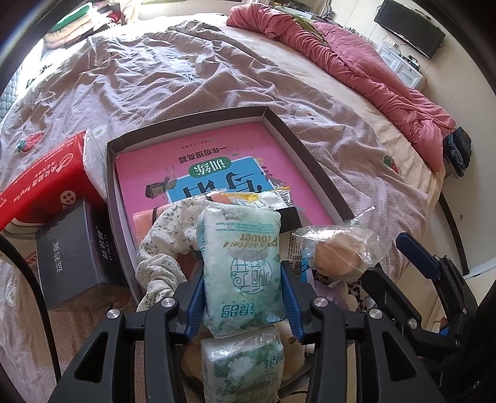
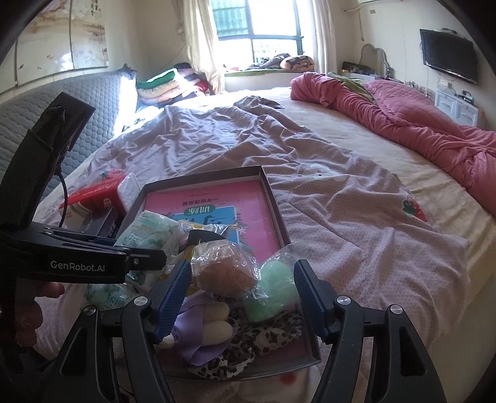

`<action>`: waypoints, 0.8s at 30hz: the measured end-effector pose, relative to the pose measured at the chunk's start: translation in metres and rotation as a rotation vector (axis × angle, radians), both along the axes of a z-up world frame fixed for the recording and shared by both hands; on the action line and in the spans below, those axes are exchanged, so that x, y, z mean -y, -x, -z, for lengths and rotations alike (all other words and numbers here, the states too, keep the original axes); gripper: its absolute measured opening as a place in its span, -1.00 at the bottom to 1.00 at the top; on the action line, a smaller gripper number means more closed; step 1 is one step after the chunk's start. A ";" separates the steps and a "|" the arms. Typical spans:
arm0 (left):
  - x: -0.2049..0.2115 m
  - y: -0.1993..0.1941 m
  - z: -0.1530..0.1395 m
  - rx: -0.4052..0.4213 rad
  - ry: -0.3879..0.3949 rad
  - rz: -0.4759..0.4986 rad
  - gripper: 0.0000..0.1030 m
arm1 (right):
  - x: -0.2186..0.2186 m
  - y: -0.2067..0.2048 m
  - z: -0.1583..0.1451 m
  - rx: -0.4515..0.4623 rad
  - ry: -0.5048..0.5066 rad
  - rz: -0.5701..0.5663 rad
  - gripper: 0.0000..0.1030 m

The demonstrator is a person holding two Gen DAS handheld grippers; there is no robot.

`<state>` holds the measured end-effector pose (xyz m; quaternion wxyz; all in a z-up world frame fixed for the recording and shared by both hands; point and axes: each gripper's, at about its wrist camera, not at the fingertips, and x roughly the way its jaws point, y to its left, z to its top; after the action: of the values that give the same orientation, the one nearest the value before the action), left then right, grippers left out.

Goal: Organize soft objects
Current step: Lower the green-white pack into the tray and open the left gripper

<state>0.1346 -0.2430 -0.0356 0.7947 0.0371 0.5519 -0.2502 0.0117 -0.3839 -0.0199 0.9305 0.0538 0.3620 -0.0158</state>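
Left wrist view, nearest first: the left gripper [image 1: 243, 305] is clamped on a pale green tissue pack [image 1: 243, 266], blue pads pressed to both sides, pack standing up between them; a second tissue pack [image 1: 243, 362] sits right under it, which the right view only shows as a sliver. Just beyond the held pack there's a floral cloth [image 1: 164, 248] draped over the near edge of the box [image 1: 279, 124], some snack wrappers [image 1: 263, 200], and a bagged brown bun [image 1: 336, 255] off to the right; the other gripper's blue finger pokes in at the right edge.

Right wrist view: the right gripper [image 2: 243, 294] has its jaws wide apart, nothing pinched, with the bun [image 2: 224, 271] and a bagged green ball [image 2: 274, 293] lying loose between them; the green ball is one thing the left view doesn't show at all. Below them is a purple plush [image 2: 198, 338] on leopard-print fabric [image 2: 248, 344], all in the near end of the box [image 2: 266, 183].

Further in, both views show a pink book [image 1: 217, 148] flat on the box floor; a red tissue box [image 1: 46, 186] and a dark box [image 1: 74, 254] sit left of it on the bed [image 1: 155, 80]. Far side: a pink quilt [image 2: 418, 124] bunched up, a TV [image 2: 449, 55] on the wall; only the right view catches the window [image 2: 260, 28].
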 end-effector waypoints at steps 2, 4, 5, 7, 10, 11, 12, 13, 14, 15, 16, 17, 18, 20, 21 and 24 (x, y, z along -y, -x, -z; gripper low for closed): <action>0.000 0.001 -0.002 0.005 -0.004 -0.006 -0.12 | 0.000 0.001 -0.001 0.003 -0.001 0.001 0.39; 0.000 0.001 -0.003 0.007 -0.003 -0.008 -0.10 | 0.000 0.001 -0.002 0.001 -0.002 -0.002 0.42; -0.001 0.002 -0.004 0.009 -0.002 -0.007 -0.09 | 0.000 0.002 -0.003 0.000 -0.003 -0.004 0.42; -0.001 0.003 -0.005 0.011 -0.002 -0.008 -0.09 | -0.001 0.002 -0.004 0.003 -0.001 -0.005 0.42; -0.003 0.005 -0.006 0.014 -0.005 -0.009 -0.07 | -0.003 0.002 -0.006 0.002 0.006 -0.002 0.42; -0.004 0.006 -0.007 0.016 -0.002 -0.009 -0.06 | -0.003 0.003 -0.007 0.003 0.003 0.001 0.42; -0.004 0.007 -0.008 0.018 0.001 -0.007 -0.01 | -0.002 0.003 -0.007 0.004 0.001 0.003 0.42; -0.004 0.007 -0.009 0.020 0.002 -0.004 0.02 | -0.002 0.003 -0.008 0.003 -0.003 0.005 0.42; -0.005 0.008 -0.010 0.024 0.002 -0.003 0.04 | -0.002 0.003 -0.008 0.003 -0.002 0.009 0.42; -0.005 0.010 -0.011 0.027 0.002 0.001 0.05 | -0.002 0.003 -0.008 0.002 0.000 0.014 0.42; -0.005 0.011 -0.012 0.029 0.002 0.004 0.06 | -0.002 0.003 -0.008 -0.001 0.001 0.018 0.42; -0.005 0.012 -0.013 0.031 0.002 0.005 0.06 | -0.002 0.003 -0.008 -0.003 0.001 0.022 0.42; -0.005 0.014 -0.014 0.033 0.003 0.007 0.07 | -0.001 0.004 -0.008 -0.003 0.001 0.026 0.42; -0.006 0.016 -0.017 0.039 0.004 0.010 0.10 | 0.000 0.004 -0.008 -0.003 0.000 0.032 0.42; -0.006 0.017 -0.018 0.042 0.003 0.009 0.13 | 0.000 0.004 -0.009 -0.003 -0.001 0.036 0.42; -0.009 0.019 -0.020 0.051 0.002 0.003 0.16 | 0.000 0.005 -0.010 -0.006 -0.004 0.037 0.43</action>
<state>0.1155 -0.2339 -0.0151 0.8080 0.0435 0.5313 -0.2509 0.0069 -0.3837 -0.0101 0.9289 0.0621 0.3637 -0.0325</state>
